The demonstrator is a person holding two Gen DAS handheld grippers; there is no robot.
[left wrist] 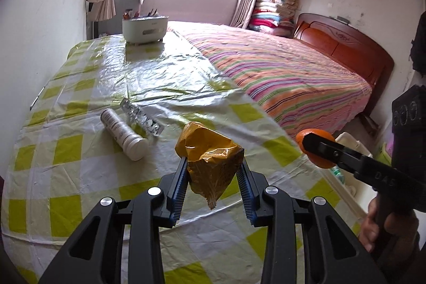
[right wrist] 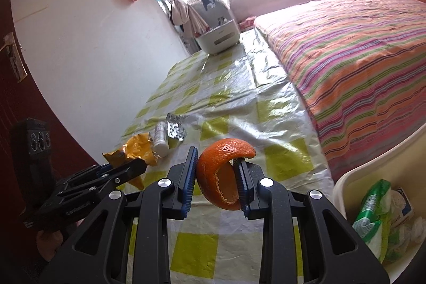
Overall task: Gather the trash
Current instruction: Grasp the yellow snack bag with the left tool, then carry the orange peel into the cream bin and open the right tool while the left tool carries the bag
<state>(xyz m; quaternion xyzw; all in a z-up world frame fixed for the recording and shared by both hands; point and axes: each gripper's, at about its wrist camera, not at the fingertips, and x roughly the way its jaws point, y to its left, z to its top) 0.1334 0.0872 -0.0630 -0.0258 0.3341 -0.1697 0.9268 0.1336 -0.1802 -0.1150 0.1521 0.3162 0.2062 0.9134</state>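
My left gripper [left wrist: 213, 164] is shut on a crumpled yellow-brown wrapper [left wrist: 210, 153] and holds it above the checked tablecloth [left wrist: 80, 177]. It also shows in the right wrist view [right wrist: 138, 151], at the left. My right gripper [right wrist: 217, 164] is shut on a curved piece of orange peel [right wrist: 221, 172], held above the table's right side. The peel shows in the left wrist view [left wrist: 315, 148] past the table's right edge. A white bottle [left wrist: 123, 133] and a silver pill blister pack [left wrist: 143, 119] lie on the table beyond the wrapper.
A white bin [right wrist: 343, 193] holding a green plastic bag [right wrist: 372, 214] and other trash stands low at the right, beside the table. A striped bed [left wrist: 279, 71] borders the table's right side. A white appliance [left wrist: 145, 28] sits at the table's far end. A wall runs along the left.
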